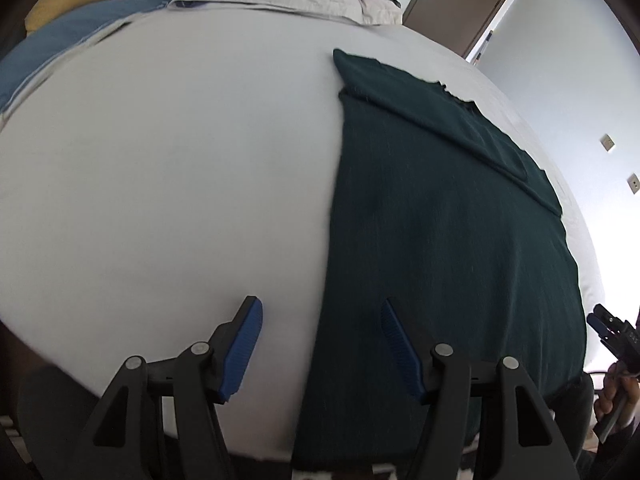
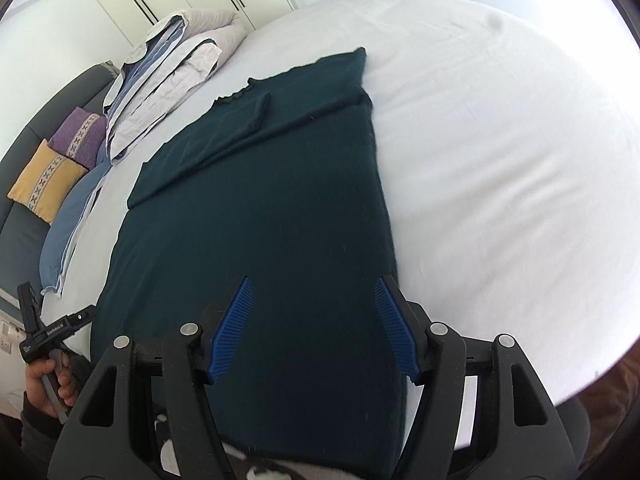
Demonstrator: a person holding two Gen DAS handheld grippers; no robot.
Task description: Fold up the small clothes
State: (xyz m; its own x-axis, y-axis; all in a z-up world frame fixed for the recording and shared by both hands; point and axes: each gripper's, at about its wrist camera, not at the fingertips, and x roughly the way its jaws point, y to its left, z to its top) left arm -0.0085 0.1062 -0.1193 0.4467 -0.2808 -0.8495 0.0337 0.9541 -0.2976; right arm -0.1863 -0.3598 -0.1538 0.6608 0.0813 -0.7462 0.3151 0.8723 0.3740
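Open left claw (image 1: pixel 320 320) over soft knit garment (image 1: pixel 440 240)

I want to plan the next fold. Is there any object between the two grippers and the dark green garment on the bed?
Nothing visible does. The dark green garment lies flat on the white sheet with nothing on top. The right gripper and the left gripper are both open and empty above its near end.

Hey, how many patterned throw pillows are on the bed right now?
2. The yellow pillow lies at the head of the bed, and the purple pillow sits right beside it, next to the folded duvet. More could be hidden behind the bedding.
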